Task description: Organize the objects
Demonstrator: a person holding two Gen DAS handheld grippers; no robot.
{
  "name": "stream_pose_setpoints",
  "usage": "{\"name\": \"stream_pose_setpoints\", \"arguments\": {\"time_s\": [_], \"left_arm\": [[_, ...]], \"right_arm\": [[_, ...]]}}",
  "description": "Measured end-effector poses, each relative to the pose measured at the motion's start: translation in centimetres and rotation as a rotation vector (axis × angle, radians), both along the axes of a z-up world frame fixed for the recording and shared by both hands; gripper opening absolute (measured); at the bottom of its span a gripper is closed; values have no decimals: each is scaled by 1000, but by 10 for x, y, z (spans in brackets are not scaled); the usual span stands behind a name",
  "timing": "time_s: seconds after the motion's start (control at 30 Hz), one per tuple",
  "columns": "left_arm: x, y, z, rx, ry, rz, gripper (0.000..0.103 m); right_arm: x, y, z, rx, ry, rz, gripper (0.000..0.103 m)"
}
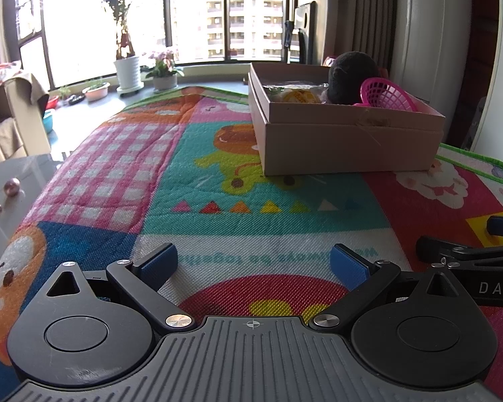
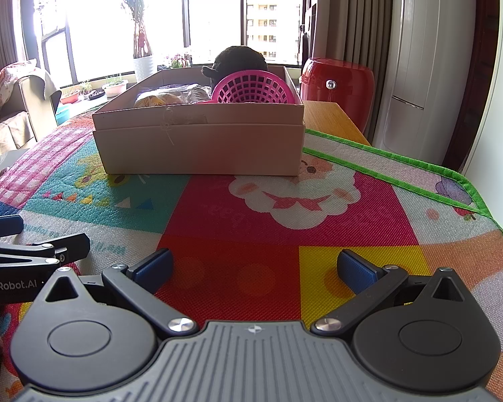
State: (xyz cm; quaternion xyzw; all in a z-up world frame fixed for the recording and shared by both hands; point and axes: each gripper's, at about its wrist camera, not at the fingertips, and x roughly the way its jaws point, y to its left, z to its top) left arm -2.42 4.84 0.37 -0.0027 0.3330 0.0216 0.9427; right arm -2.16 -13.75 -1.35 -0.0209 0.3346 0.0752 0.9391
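A tan cardboard box (image 1: pixel 348 147) (image 2: pixel 201 147) stands on the colourful play mat. Inside it lie a pink plastic basket (image 1: pixel 385 95) (image 2: pixel 251 88), a black plush toy (image 1: pixel 352 73) (image 2: pixel 239 58) and a yellow item (image 1: pixel 300 96) (image 2: pixel 157 100) beside clear wrapping. My left gripper (image 1: pixel 255 264) is open and empty, low over the mat, well short of the box. My right gripper (image 2: pixel 255 268) is open and empty, also low over the mat in front of the box. Each gripper shows at the other view's edge.
The mat (image 1: pixel 184 174) (image 2: pixel 285 221) covers a wooden table (image 2: pixel 332 114). A red stool (image 2: pixel 338 80) and a white air-conditioner column (image 2: pixel 415 60) stand at the right. A sofa (image 1: pixel 10 114), a grey glass table (image 1: pixel 13 181) and potted plants (image 1: pixel 127 67) are at the left.
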Motion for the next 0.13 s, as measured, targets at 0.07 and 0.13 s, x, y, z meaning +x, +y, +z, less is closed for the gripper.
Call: {"name": "stream_pose_setpoints", "arguments": {"time_s": [0.07,0.13], "left_arm": [[0,0,0,-1,0,0,101],[0,1,0,-6,-2,0,101]], "right_arm": [[0,0,0,0,0,0,103],[0,0,0,0,0,0,103]]}}
